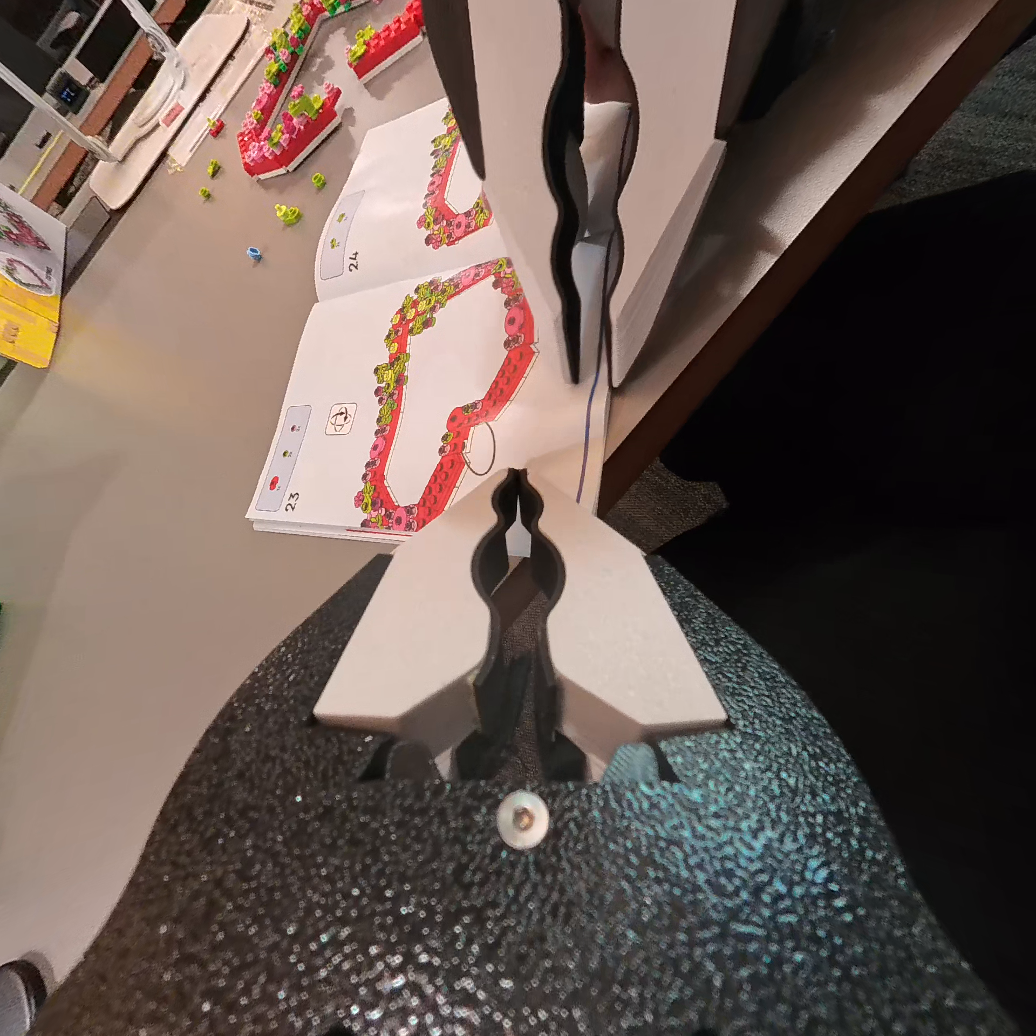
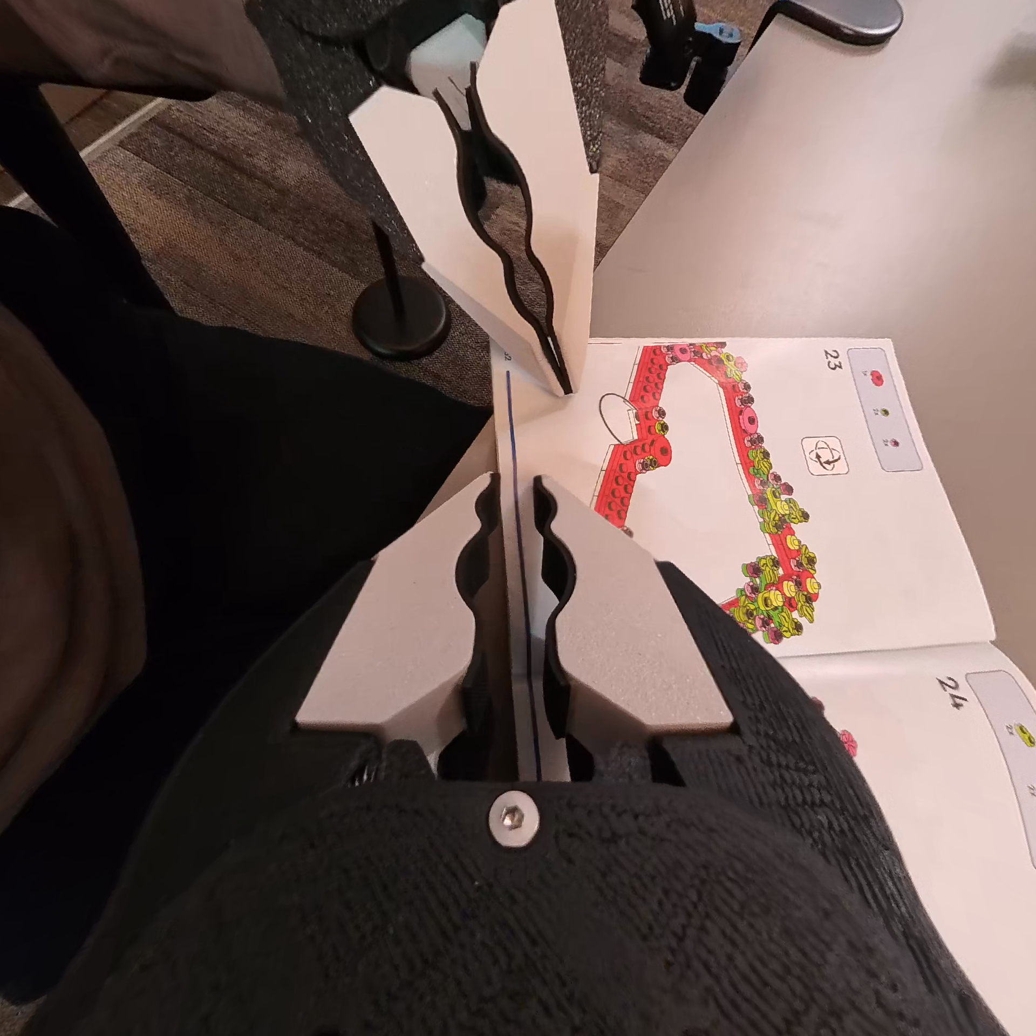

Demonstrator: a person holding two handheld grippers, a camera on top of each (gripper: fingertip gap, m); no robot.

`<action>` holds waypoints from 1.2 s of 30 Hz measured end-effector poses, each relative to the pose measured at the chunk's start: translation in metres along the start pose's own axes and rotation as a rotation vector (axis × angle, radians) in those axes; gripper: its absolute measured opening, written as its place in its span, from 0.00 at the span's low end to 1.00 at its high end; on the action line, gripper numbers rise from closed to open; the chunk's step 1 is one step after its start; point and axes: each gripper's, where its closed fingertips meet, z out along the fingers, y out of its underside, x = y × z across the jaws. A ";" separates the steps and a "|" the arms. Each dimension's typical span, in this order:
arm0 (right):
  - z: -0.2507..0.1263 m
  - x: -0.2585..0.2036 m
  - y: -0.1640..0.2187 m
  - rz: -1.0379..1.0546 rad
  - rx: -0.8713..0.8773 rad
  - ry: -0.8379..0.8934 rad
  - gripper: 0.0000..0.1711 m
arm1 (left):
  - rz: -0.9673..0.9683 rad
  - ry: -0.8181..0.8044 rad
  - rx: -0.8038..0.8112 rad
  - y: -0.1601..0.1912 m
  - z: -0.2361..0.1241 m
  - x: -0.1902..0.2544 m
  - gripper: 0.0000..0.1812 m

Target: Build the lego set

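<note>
An open instruction booklet (image 1: 359,359) lies at the table's near edge and shows a red heart frame with flowers; it also shows in the right wrist view (image 2: 701,504). My left gripper (image 1: 518,475) is shut on the corner of a lifted page (image 2: 518,560). My right gripper (image 2: 516,479) straddles that page's edge with its jaws a little apart. Each gripper shows in the other's view, the right (image 1: 594,384) and the left (image 2: 560,387). The partly built red heart frame (image 1: 291,118) with pink and green flowers lies far off on the table.
Loose lime pieces (image 1: 287,213) and a small blue piece (image 1: 254,253) lie between the build and the booklet. A yellow box (image 1: 28,314) stands at the left. The table edge (image 1: 785,280) runs beside the grippers. A black stand base (image 2: 401,319) sits on the floor. Some 4 cm of space lies between my two pairs of fingers. The small blue piece (image 1: 254,253) is about equally far from each gripper, around 25 cm.
</note>
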 end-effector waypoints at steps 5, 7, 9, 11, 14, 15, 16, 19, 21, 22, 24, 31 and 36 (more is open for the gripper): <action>0.000 -0.001 0.000 0.004 0.002 -0.009 0.04 | -0.015 0.005 -0.001 0.000 0.000 0.000 0.00; 0.000 -0.003 -0.001 0.006 0.004 -0.019 0.02 | -0.013 0.007 -0.004 0.000 0.000 0.000 0.00; 0.000 -0.004 -0.001 0.008 0.004 -0.028 0.00 | -0.023 0.015 -0.001 -0.001 0.000 0.000 0.00; 0.000 -0.004 -0.001 0.011 0.004 -0.026 0.00 | -0.072 0.040 0.022 -0.002 -0.001 0.000 0.00; -0.001 -0.004 -0.001 0.018 0.006 -0.027 0.00 | -0.124 0.023 0.084 -0.010 -0.008 -0.009 0.00; -0.001 -0.003 -0.001 0.022 0.009 -0.024 0.00 | -0.139 0.011 0.107 -0.013 -0.012 -0.013 0.00; -0.001 -0.003 -0.002 0.027 0.015 -0.023 0.00 | -0.152 0.007 0.131 -0.016 -0.016 -0.016 0.00; -0.006 -0.001 -0.008 0.056 0.064 -0.013 0.00 | -0.177 -0.003 0.173 -0.019 -0.026 -0.022 0.00; -0.010 0.001 -0.013 0.090 0.107 -0.015 0.00 | -0.174 0.001 0.174 -0.017 -0.030 -0.022 0.00; -0.013 0.002 -0.014 0.106 0.125 -0.011 0.00 | -0.174 -0.001 0.163 -0.014 -0.031 -0.022 0.00; -0.016 0.004 -0.017 0.129 0.158 -0.010 0.00 | -0.177 0.002 0.148 -0.010 -0.031 -0.021 0.02; -0.037 0.018 -0.022 0.194 0.260 0.061 0.00 | -0.210 -0.004 0.172 -0.016 -0.027 -0.020 0.02; -0.048 0.024 -0.023 0.198 0.292 0.105 0.00 | -0.296 0.058 0.246 -0.035 -0.020 -0.015 0.06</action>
